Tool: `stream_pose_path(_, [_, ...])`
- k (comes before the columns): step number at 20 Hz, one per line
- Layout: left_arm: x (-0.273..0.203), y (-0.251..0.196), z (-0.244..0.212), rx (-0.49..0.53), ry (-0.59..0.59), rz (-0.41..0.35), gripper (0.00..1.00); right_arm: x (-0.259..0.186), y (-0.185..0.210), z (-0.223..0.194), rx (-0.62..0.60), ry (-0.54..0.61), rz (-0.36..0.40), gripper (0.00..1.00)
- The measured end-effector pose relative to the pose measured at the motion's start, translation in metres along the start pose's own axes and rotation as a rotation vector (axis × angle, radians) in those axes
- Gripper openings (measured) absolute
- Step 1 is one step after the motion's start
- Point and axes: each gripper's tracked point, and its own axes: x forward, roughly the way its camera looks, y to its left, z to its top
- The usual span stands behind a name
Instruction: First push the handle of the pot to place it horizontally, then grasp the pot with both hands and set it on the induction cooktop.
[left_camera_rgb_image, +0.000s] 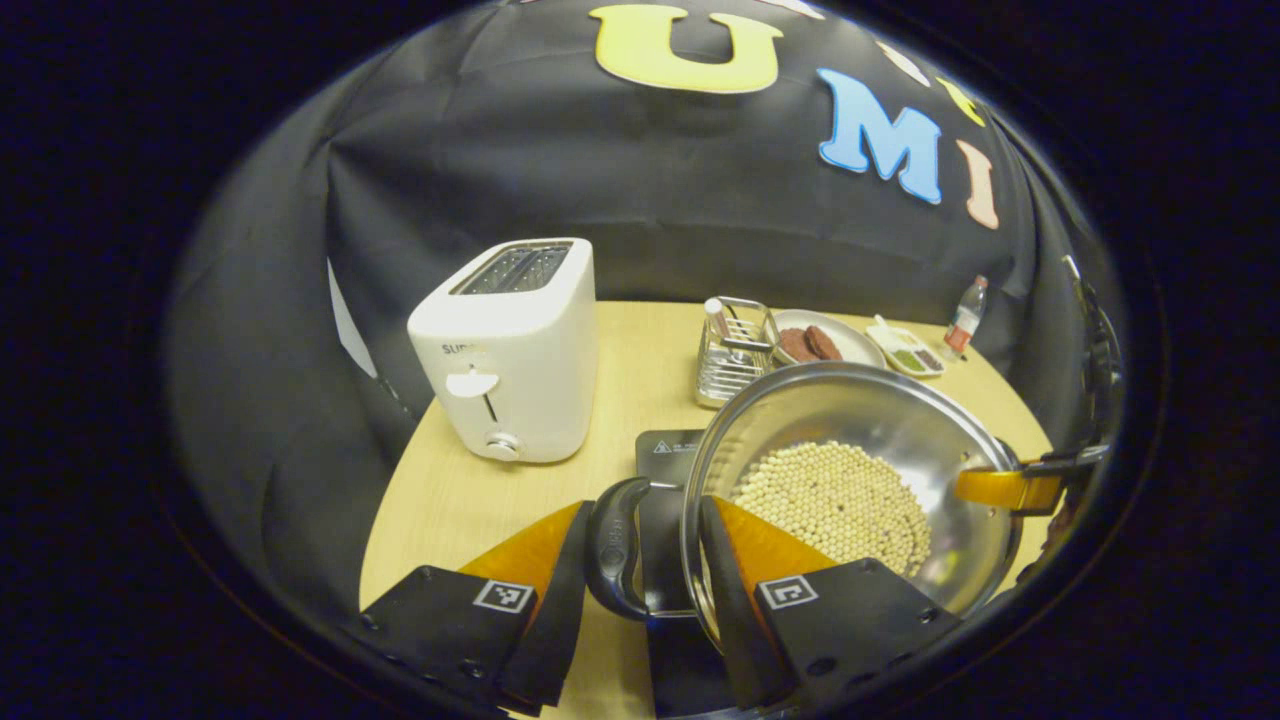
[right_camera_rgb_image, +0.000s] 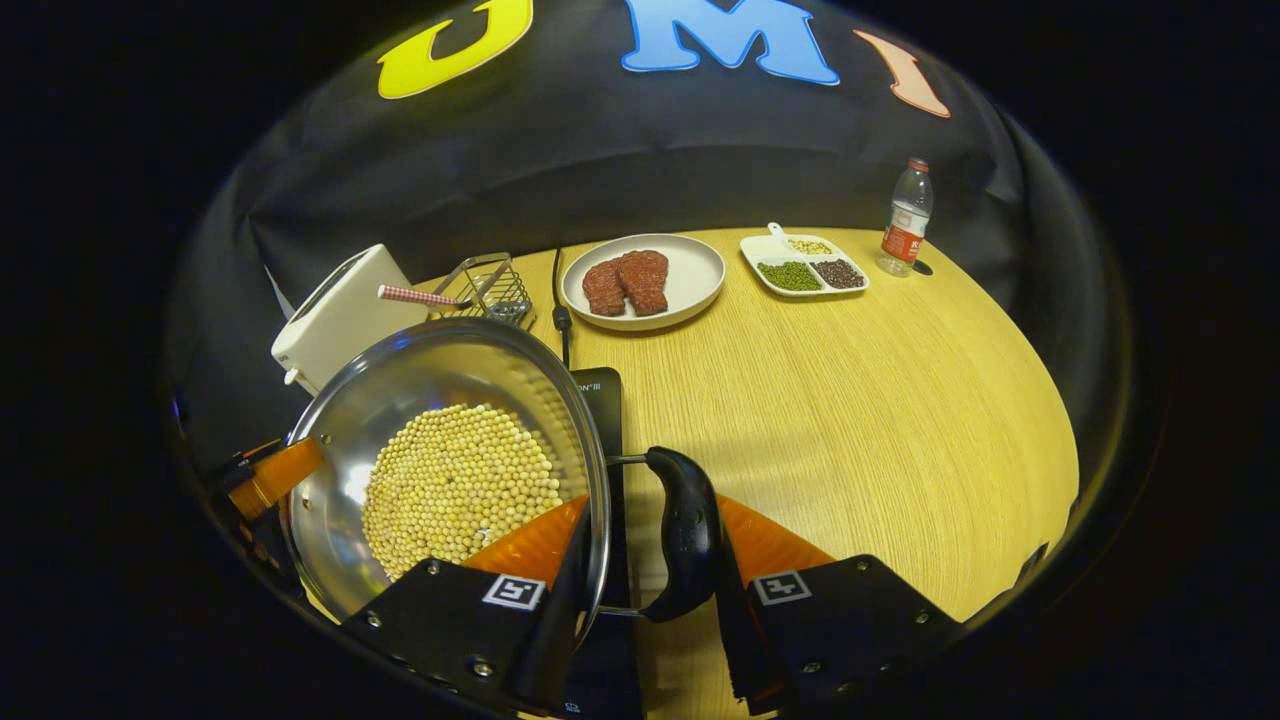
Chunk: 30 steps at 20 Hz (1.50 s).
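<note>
now the steel pot (left_camera_rgb_image: 880, 440), its bottom covered with pale round beans (left_camera_rgb_image: 835, 500), hangs tilted between the two claws, above the black induction cooktop (left_camera_rgb_image: 668, 455) on the wooden worktop (left_camera_rgb_image: 640, 350). the left claw (left_camera_rgb_image: 640, 555) has its fingers either side of the pot's black side handle (left_camera_rgb_image: 612, 548), one finger outside the handle and the other inside the rim against the wall; the handle sits in the gap, but whether both fingers press on it i cannot tell. in the right gripper view the right claw (right_camera_rgb_image: 650, 555) straddles the opposite black handle (right_camera_rgb_image: 685, 535) the same way, its inner finger reaching over the rim into the pot (right_camera_rgb_image: 400, 400), and the grip is just as hard to judge. each view also shows the other claw's orange finger at the far rim.

a white toaster (left_camera_rgb_image: 510, 350) stands left of the cooktop, a wire rack (left_camera_rgb_image: 730, 350) behind it. farther back lie a plate (right_camera_rgb_image: 690, 285) with two reddish patties (right_camera_rgb_image: 627, 282), a divided dish (right_camera_rgb_image: 805, 265) of beans and a small bottle (right_camera_rgb_image: 905, 218).
</note>
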Motion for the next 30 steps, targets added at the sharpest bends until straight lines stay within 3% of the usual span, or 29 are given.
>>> stream_pose_path(1, [-0.003,0.001,0.005,-0.009,-0.019,-0.001,0.66,0.000,0.000,-0.001,-0.007,-0.002,-0.002,0.62])
stream_pose_path(3, [-0.016,0.009,0.020,0.004,-0.078,0.022,0.74,0.000,-0.002,0.006,-0.060,-0.044,0.000,0.65])
stream_pose_path(4, [-0.025,0.014,0.027,0.009,-0.103,0.037,0.75,-0.003,-0.007,0.012,-0.082,-0.068,-0.004,0.77])
stream_pose_path(6, [-0.045,0.022,0.039,0.006,-0.149,0.077,0.75,-0.016,-0.011,0.026,-0.075,-0.119,0.016,0.91])
stream_pose_path(7, [-0.059,0.024,0.049,0.000,-0.189,0.097,0.83,-0.024,-0.011,0.032,-0.053,-0.144,0.041,0.91])
stream_pose_path(8, [-0.075,0.025,0.059,-0.007,-0.228,0.119,0.84,-0.035,-0.012,0.041,-0.035,-0.173,0.072,0.92])
stream_pose_path(9, [-0.089,0.024,0.066,-0.021,-0.265,0.143,0.88,-0.044,-0.016,0.050,-0.027,-0.204,0.091,0.84])
stream_pose_path(10, [-0.103,0.019,0.076,-0.037,-0.295,0.154,0.91,-0.056,-0.025,0.061,-0.028,-0.240,0.089,0.92])
stream_pose_path(11, [-0.118,0.009,0.083,-0.043,-0.326,0.160,0.91,-0.070,-0.035,0.072,-0.039,-0.282,0.080,0.91])
stream_pose_path(12, [-0.133,-0.004,0.094,-0.038,-0.355,0.166,0.89,-0.084,-0.043,0.084,-0.056,-0.324,0.076,0.92])
stream_pose_path(13, [-0.149,-0.021,0.105,-0.031,-0.387,0.174,0.96,-0.100,-0.050,0.094,-0.074,-0.365,0.077,0.92])
stream_pose_path(16, [-0.191,-0.085,0.137,-0.016,-0.486,0.180,0.89,-0.163,-0.076,0.130,-0.110,-0.508,0.080,0.92])
stream_pose_path(17, [-0.206,-0.110,0.147,-0.013,-0.519,0.184,0.96,-0.188,-0.085,0.142,-0.108,-0.561,0.079,0.92])
stream_pose_path(21, [-0.262,-0.218,0.168,-0.045,-0.588,0.088,0.88,-0.283,-0.127,0.178,-0.084,-0.732,0.069,0.91])
stream_pose_path(23, [-0.281,-0.259,0.178,-0.054,-0.620,0.053,0.88,-0.317,-0.156,0.184,-0.076,-0.776,0.039,0.91])
stream_pose_path(24, [-0.293,-0.272,0.187,-0.042,-0.648,0.051,0.96,-0.332,-0.168,0.185,-0.067,-0.789,0.030,0.91])
stream_pose_path(25, [-0.306,-0.289,0.198,-0.025,-0.681,0.043,0.88,-0.344,-0.178,0.185,-0.053,-0.800,0.023,0.91])
stream_pose_path(30, [-0.349,-0.356,0.227,0.019,-0.752,0.013,0.88,-0.375,-0.237,0.193,-0.026,-0.819,-0.006,0.91])
